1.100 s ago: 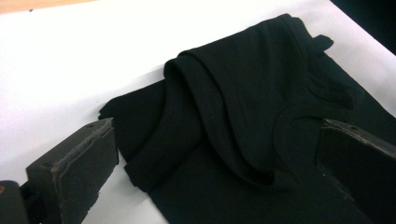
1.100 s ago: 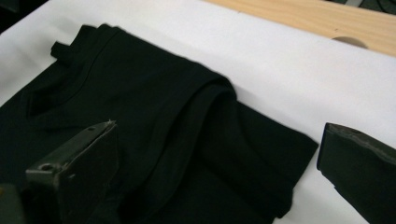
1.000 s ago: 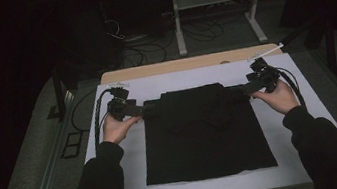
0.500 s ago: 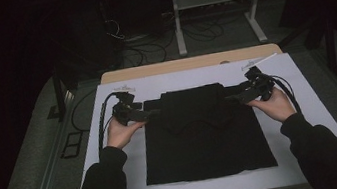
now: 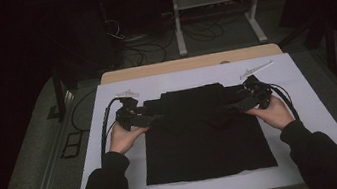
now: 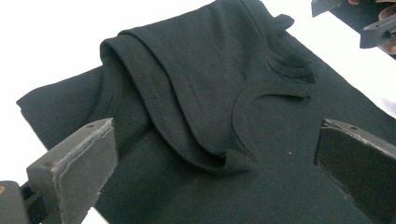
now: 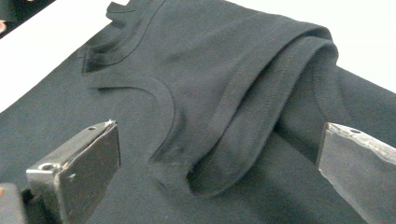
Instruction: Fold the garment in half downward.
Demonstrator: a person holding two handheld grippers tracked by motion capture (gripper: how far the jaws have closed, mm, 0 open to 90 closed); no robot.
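1. Shirt (image 5: pixel 205 134) — black, flat on the white table (image 5: pixel 309 103), sleeves folded in over the chest so it makes a neat rectangle.
2. Left gripper (image 5: pixel 152 118) and right gripper (image 5: pixel 231 107) — jaws apart, one over each folded sleeve, likely poised to grip.
3. No containers here.

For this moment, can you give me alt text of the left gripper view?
A black T-shirt lies on a white table, its sleeve folded inward over the body near the curved neckline. The left tongs are open, one jaw at each lower corner, over the fabric. The right tongs show at the top right corner.
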